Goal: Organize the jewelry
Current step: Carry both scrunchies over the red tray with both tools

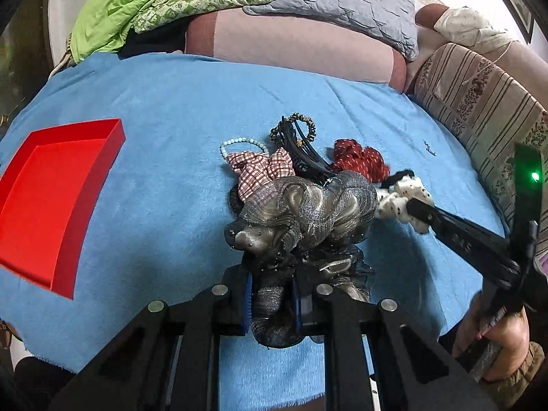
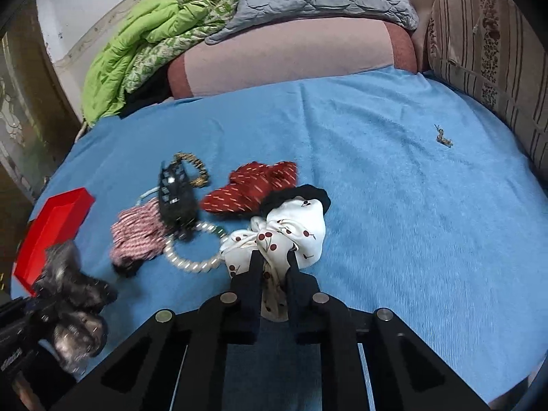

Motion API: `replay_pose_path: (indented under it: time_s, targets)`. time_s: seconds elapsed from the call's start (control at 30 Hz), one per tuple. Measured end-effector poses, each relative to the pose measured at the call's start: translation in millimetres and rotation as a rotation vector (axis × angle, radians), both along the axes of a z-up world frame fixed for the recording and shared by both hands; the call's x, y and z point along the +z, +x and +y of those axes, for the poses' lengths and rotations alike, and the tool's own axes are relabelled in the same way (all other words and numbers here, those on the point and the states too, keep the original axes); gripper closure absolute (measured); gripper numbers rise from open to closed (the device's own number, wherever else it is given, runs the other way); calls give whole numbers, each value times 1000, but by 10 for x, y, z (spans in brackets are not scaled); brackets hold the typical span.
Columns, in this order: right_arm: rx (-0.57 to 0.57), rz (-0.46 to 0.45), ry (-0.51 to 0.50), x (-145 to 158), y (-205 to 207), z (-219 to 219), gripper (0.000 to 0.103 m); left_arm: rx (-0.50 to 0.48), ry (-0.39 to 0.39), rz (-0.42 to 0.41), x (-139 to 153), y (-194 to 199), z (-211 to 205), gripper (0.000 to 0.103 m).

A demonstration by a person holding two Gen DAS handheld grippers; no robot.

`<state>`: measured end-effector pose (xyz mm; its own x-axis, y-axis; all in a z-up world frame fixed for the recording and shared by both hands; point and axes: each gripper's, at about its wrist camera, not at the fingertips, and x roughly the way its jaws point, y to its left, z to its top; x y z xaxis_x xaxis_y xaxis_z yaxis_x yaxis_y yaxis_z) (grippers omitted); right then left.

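Note:
My left gripper [image 1: 272, 274] is shut on a big grey glittery scrunchie [image 1: 304, 212], held just above the blue cloth; it also shows in the right wrist view [image 2: 73, 294]. My right gripper [image 2: 274, 260] is shut on a white cherry-print bow scrunchie [image 2: 291, 233], seen from the left wrist view too [image 1: 400, 202]. Between them lie a red-checked bow [image 2: 137, 236], a black claw clip [image 2: 176, 195], a pearl bracelet [image 2: 191, 260], a dark red scrunchie [image 2: 253, 188] and a gold-black hair tie [image 2: 197, 167]. The red tray [image 1: 51, 205] sits at the left.
The blue cloth [image 2: 394, 205] covers the surface. A small metal trinket [image 2: 443, 138] lies alone at the far right. A pink cushion [image 1: 301, 51], green quilt [image 1: 137, 3], grey pillow [image 1: 342, 3] and striped cushion [image 1: 479, 109] border the back and right.

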<state>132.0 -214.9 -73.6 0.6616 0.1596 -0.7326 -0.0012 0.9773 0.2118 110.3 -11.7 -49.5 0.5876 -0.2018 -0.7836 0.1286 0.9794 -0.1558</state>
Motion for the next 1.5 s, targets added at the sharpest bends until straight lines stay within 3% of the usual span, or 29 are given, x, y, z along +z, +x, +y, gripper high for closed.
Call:
replay_pose_path:
  time_s: [0.27, 0.43, 0.57, 0.83, 1.13, 1.5]
  targets:
    - [118, 1, 84, 124, -385, 244, 90, 37, -4, -16, 124, -162, 202, 86]
    - [243, 12, 275, 196, -491, 421, 90, 81, -7, -26, 180, -216, 379, 86]
    - [161, -31, 2, 292, -484, 550, 90, 101, -10, -37, 216, -250, 475, 86]
    - [170, -79, 1, 498, -394, 641, 90, 136, 5, -63, 327, -190, 718, 86]
    - [288, -114, -9, 744, -212, 1384, 90, 226, 52, -118, 553, 5, 1411, 86]
    - [420, -99, 8, 756, 150, 2350, 90, 324, 108, -159, 714, 312, 2233, 86]
